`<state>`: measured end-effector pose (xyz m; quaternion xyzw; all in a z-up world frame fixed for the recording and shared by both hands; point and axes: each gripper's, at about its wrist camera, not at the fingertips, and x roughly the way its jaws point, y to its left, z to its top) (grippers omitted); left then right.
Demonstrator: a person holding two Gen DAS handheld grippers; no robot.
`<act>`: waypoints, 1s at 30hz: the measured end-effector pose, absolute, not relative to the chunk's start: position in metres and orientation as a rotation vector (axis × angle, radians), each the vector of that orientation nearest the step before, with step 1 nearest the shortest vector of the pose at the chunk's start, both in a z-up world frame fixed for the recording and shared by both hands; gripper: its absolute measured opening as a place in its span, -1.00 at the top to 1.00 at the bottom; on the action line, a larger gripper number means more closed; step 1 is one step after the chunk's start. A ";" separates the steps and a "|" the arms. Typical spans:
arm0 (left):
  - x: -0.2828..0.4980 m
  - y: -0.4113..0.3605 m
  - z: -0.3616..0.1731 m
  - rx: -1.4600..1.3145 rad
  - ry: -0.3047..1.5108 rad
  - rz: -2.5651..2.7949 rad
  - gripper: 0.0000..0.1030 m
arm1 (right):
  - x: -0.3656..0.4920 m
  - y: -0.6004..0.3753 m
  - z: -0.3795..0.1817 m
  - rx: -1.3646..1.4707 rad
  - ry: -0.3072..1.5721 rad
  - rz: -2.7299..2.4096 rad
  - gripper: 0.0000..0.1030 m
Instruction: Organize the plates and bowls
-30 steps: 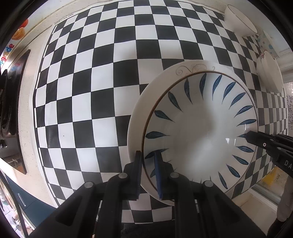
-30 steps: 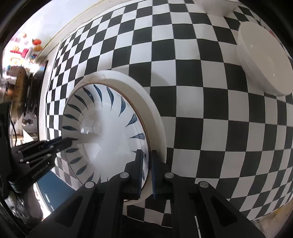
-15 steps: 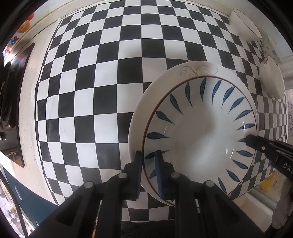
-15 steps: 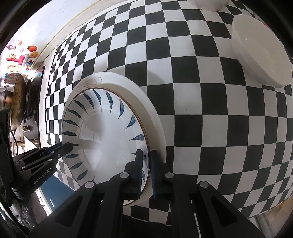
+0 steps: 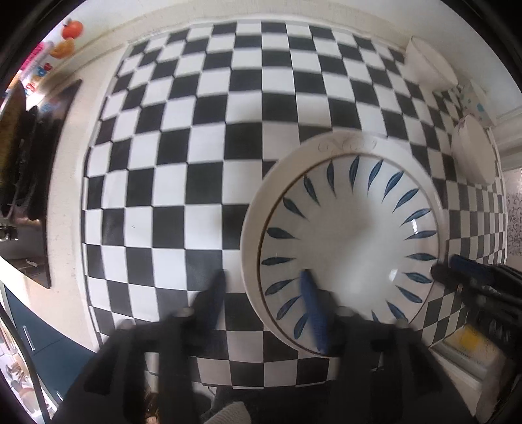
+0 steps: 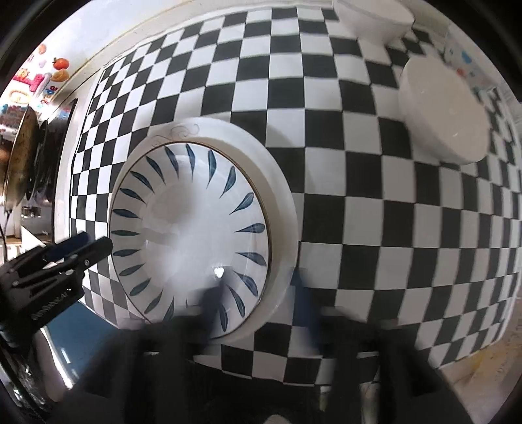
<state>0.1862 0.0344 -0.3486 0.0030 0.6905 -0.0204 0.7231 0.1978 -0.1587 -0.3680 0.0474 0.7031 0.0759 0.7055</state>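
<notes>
A white plate with blue leaf marks [image 5: 350, 228] lies nested on a larger white plate [image 5: 253, 212] on the checkered cloth; both show in the right wrist view [image 6: 192, 228] [image 6: 280, 202]. My left gripper [image 5: 261, 300] is open, its fingers straddling the plates' near-left rim. My right gripper [image 6: 257, 293] is open, straddling the opposite rim; it shows at the right in the left wrist view [image 5: 456, 270]. Two white bowls stand at the far right [image 5: 427, 63] [image 5: 473, 151], also in the right wrist view [image 6: 375, 16] [image 6: 443, 111].
The black-and-white checkered cloth [image 5: 202, 130] covers the counter. A stove with dark pans [image 5: 19, 156] is at the left edge. A patterned cup [image 5: 473, 98] stands between the two bowls. The counter's front edge is near both grippers.
Both grippers have opened and let go of the plates' rims. The stacked plates now rest on the cloth. Both cameras have pulled back slightly.
</notes>
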 end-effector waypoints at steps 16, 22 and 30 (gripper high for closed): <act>0.145 0.026 -0.219 0.008 1.324 -0.018 -0.68 | 0.140 -0.170 -0.223 0.070 1.345 0.096 -0.80; 0.126 0.019 -0.188 -0.012 1.316 -0.015 -0.68 | 0.115 -0.167 -0.161 0.021 1.250 0.085 -0.80; 0.108 0.017 -0.150 -0.022 1.281 -0.021 -0.68 | 0.096 -0.164 -0.120 -0.012 1.211 0.088 -0.80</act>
